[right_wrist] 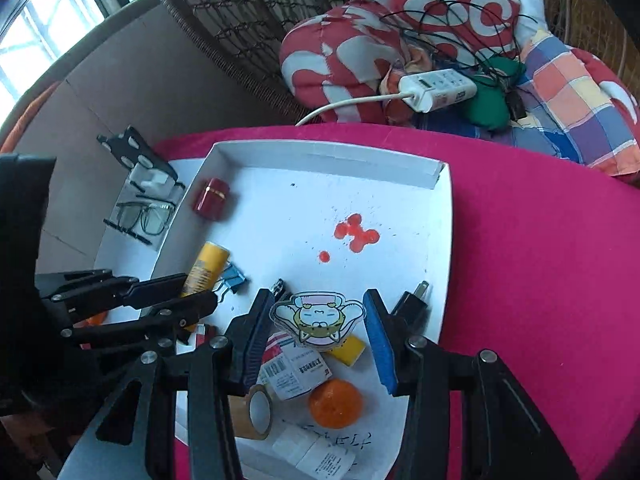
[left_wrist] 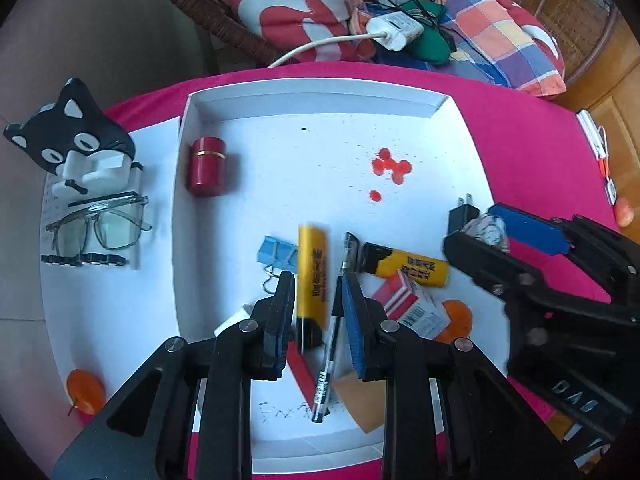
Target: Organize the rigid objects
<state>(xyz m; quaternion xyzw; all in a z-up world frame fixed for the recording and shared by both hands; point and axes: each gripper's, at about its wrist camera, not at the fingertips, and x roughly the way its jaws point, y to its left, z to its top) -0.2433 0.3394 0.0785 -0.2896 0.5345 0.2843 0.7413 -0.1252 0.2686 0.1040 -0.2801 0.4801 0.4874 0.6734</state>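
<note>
One pair of glasses [left_wrist: 98,224] lies far left, then one red canister [left_wrist: 208,167], two yellow glue sticks [left_wrist: 314,276], one pen [left_wrist: 334,328] and one orange [right_wrist: 335,403] in the white tray [left_wrist: 320,98] on a pink cloth [left_wrist: 532,152]. The left gripper [left_wrist: 320,300] grasps a glue stick; the right gripper [right_wrist: 318,322] grasps a cartoon sticker [right_wrist: 318,318].

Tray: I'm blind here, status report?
Left gripper shut on yellow tube. Right gripper shut on cat charm. Both over cluttered tray.
</note>
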